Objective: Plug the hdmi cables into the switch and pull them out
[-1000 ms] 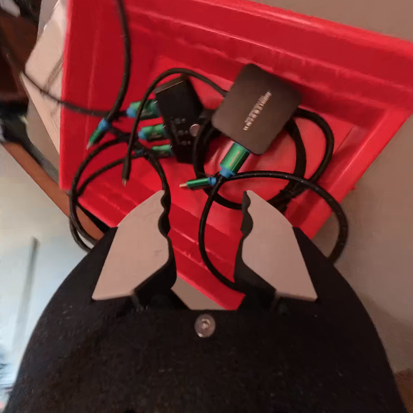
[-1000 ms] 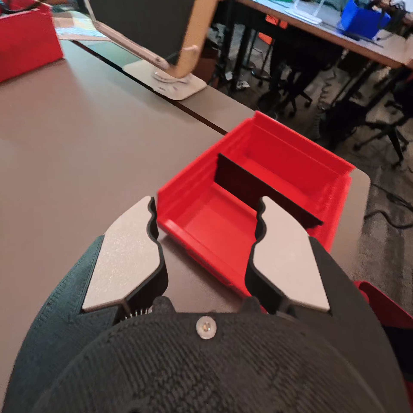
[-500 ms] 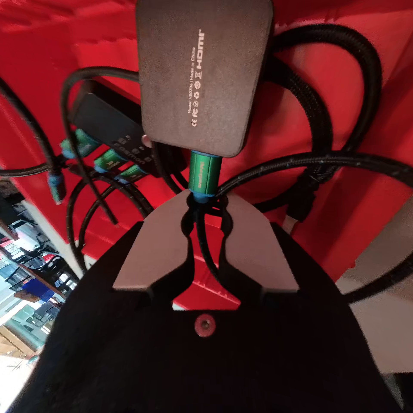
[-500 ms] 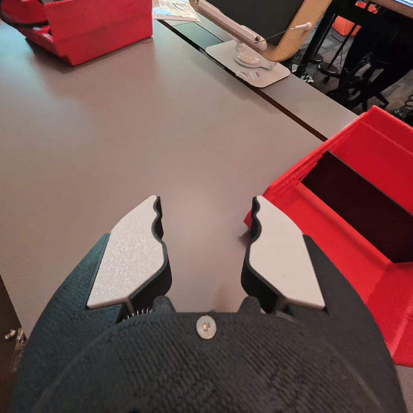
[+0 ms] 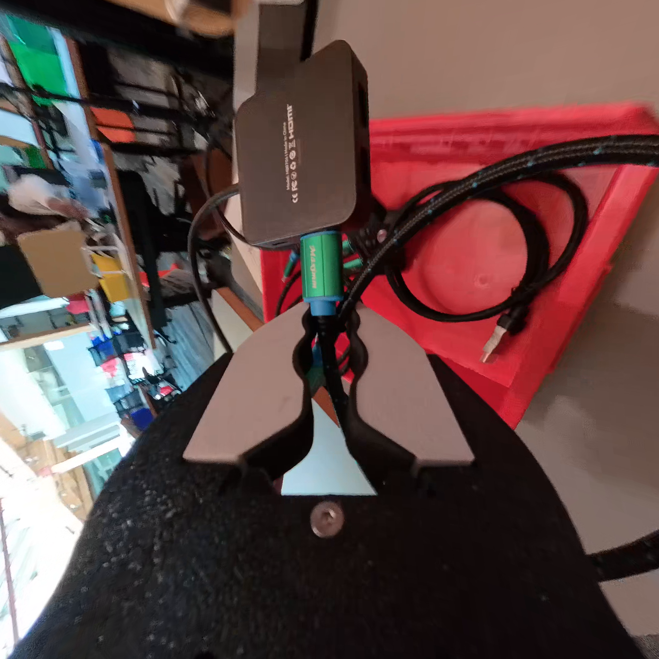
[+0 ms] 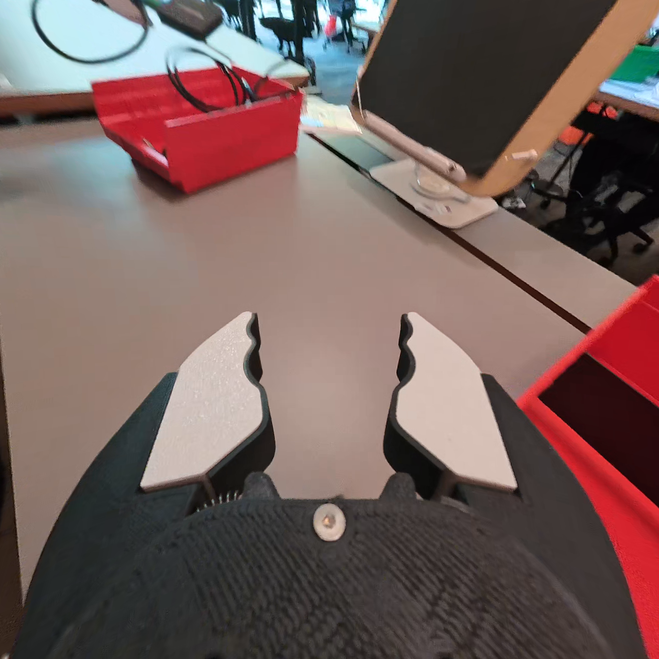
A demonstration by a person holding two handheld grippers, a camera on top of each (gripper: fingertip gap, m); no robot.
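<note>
In the left wrist view my left gripper (image 5: pixel 330 322) is shut on a black braided HDMI cable (image 5: pixel 330 356), just behind its green plug (image 5: pixel 321 271). The plug sits in a port of the dark grey switch (image 5: pixel 299 153), which hangs in the air above the red bin (image 5: pixel 463 142). More black cables (image 5: pixel 535 249) lie coiled in the bin, one with a loose silver-tipped plug (image 5: pixel 494 338). In the right wrist view my right gripper (image 6: pixel 330 321) is open and empty over the grey table (image 6: pixel 249 249). The switch (image 6: pixel 189 16) shows far off, raised above the cable bin (image 6: pixel 228 142).
A dark screen on a white stand (image 6: pixel 481 71) stands at the table's back right. A second red bin with a black divider (image 6: pixel 606 445) sits close at my right gripper's right. Other desks and chairs lie beyond the table edge.
My left gripper closed on the cable behind the green plug and lifted the switch out of the red bin. My right gripper swung left, away from the divided bin, and stayed open.
</note>
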